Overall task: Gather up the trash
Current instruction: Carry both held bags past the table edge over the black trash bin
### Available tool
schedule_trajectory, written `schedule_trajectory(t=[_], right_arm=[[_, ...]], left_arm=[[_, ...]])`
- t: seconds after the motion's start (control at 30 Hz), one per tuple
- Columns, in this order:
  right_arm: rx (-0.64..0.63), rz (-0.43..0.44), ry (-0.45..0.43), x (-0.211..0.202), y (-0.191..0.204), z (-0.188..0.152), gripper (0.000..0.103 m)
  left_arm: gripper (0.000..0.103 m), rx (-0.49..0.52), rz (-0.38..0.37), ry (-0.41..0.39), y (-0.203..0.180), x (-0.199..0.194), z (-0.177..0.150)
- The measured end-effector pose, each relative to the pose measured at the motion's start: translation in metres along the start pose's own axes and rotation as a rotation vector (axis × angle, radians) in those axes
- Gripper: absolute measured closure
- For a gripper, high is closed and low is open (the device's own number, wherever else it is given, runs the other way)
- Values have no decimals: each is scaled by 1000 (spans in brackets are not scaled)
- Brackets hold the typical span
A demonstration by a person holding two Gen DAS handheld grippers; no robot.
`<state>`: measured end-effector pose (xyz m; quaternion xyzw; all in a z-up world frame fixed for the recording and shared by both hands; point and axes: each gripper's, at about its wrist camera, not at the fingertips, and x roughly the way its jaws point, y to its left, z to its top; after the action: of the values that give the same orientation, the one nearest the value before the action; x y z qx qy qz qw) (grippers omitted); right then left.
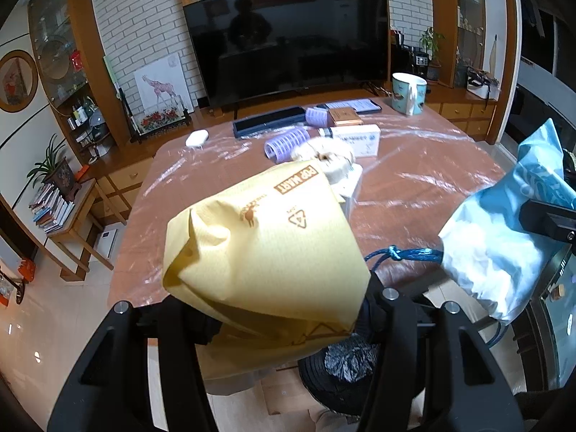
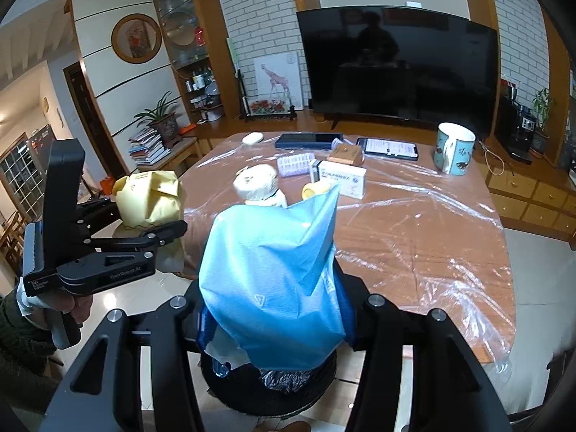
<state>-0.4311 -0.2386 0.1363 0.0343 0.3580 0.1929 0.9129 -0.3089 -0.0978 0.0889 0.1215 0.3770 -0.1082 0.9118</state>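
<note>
A yellow paper bag (image 1: 262,252) is clamped in the jaws of the left gripper (image 1: 288,324), and a blue bag (image 2: 273,288) is gripped in the jaws of the right gripper (image 2: 277,324). Both are held off the near edge of the desk (image 2: 414,244), above a black-lined trash bin (image 2: 273,392) on the floor. A mug (image 2: 454,148) is seen at the far right of the desk.

Matt yellow paper bag (image 1: 266,248), creased, clamped in left tool (image 1: 288,324) of matt black plastic with bright metal screws. Smooth blue plastic bag (image 2: 270,288), faintly textured, pinched in right tool (image 2: 273,324). Ahead: wooden desk (image 2: 414,237) under glossy, wrinkled clear film. Below: crinkled shiny black bin liner (image 2: 284,381). Beyond: glazed ceramic mug (image 2: 454,148).
</note>
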Motion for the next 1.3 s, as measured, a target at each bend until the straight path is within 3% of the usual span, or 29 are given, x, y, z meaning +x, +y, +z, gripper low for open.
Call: schedule_trajectory(t=[0.4,1.3], right_arm=[[2,20,88,10,10,-33,51],[-54,-40,235,50,15,-77,51]], left_arm=[[47,57,-57,78,-29,2,-36],[47,127,-171,225,-60,40,-85]])
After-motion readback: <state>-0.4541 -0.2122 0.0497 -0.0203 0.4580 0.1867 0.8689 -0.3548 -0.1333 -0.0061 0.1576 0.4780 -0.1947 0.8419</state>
